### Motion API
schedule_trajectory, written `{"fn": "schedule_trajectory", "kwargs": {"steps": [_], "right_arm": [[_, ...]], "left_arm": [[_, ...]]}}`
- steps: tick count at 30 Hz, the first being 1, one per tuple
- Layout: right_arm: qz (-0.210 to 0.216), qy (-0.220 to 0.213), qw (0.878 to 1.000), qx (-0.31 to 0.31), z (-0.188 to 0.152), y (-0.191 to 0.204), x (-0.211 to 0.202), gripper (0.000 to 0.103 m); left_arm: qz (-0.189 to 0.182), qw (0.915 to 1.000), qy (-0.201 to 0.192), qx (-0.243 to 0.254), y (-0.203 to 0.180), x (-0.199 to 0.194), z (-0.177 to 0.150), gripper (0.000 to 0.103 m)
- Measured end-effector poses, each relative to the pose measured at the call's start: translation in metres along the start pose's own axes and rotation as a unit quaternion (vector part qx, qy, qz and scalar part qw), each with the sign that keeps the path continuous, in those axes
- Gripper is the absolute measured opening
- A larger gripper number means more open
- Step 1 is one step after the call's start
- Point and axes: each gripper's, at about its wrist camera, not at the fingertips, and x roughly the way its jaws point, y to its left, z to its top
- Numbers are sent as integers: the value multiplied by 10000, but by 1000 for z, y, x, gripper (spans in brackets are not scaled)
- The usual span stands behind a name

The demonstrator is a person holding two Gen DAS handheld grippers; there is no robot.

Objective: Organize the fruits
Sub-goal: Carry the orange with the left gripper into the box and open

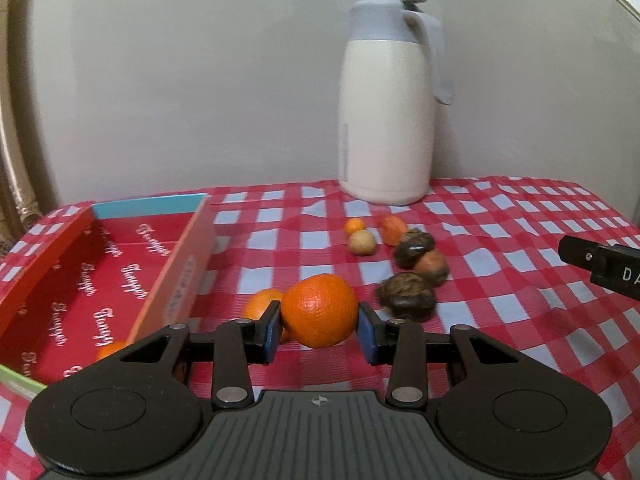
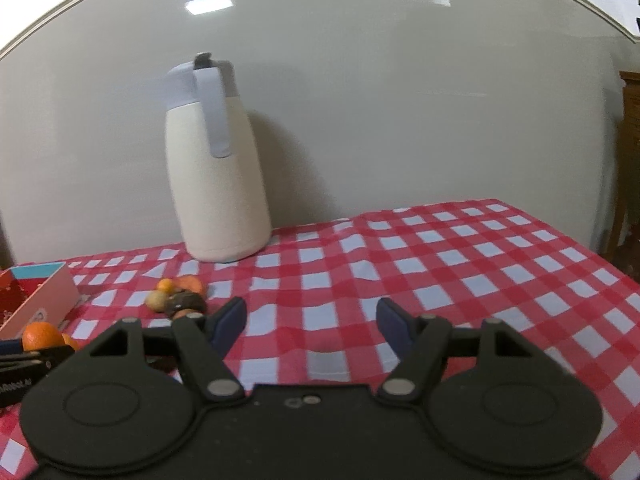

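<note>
Tablecloth [image 1: 500, 216] in red-and-white check carries a cream thermos jug [image 1: 386, 120] at the back. Left of the jug lies an open red box [image 1: 120, 280]. In front of the jug, the left gripper [image 1: 320, 330] pinches an orange [image 1: 319, 310]; the right gripper [image 2: 310, 326] is spread, holding nothing.

Cream thermos jug [image 1: 384, 120] with grey lid upright against pale wall [image 1: 180, 80], red-and-white checked tablecloth [image 2: 440, 264]

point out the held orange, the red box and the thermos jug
orange [image 1: 319, 310], left wrist view, middle of its peel between the pads
red box [image 1: 176, 280], left wrist view, its right side wall
thermos jug [image 2: 218, 196], right wrist view, cream body below the handle
</note>
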Motion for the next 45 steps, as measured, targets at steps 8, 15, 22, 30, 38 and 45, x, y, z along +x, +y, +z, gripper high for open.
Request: {"fn": "schedule_trajectory", "kwargs": {"steps": [8,15,22,30,38,45], "right_arm": [[185,35,9998,-118,-3,28,4,71],[382,71,9990,-201,-8,53,8,71],[562,115,9979,-285,-12,80,12,71],[637,176,9971,-374,-16,94,18,71],[668,189,9968,-383,-17,98,19,71],[668,191,9968,-397,-17,96,18,71]], "left_arm": [[238,9995,-73,-173,33,-9,-4,39],[384,9986,-98,-350,65,-14,-9,40],[320,9980,-184,-509,82,-22,-12,40],[556,9951,-397,-721,110,-30,-10,40],[1005,9906,-107,-920,147,-14,-16,40],[1168,9902,-73,-757,141,-9,-20,81]]}}
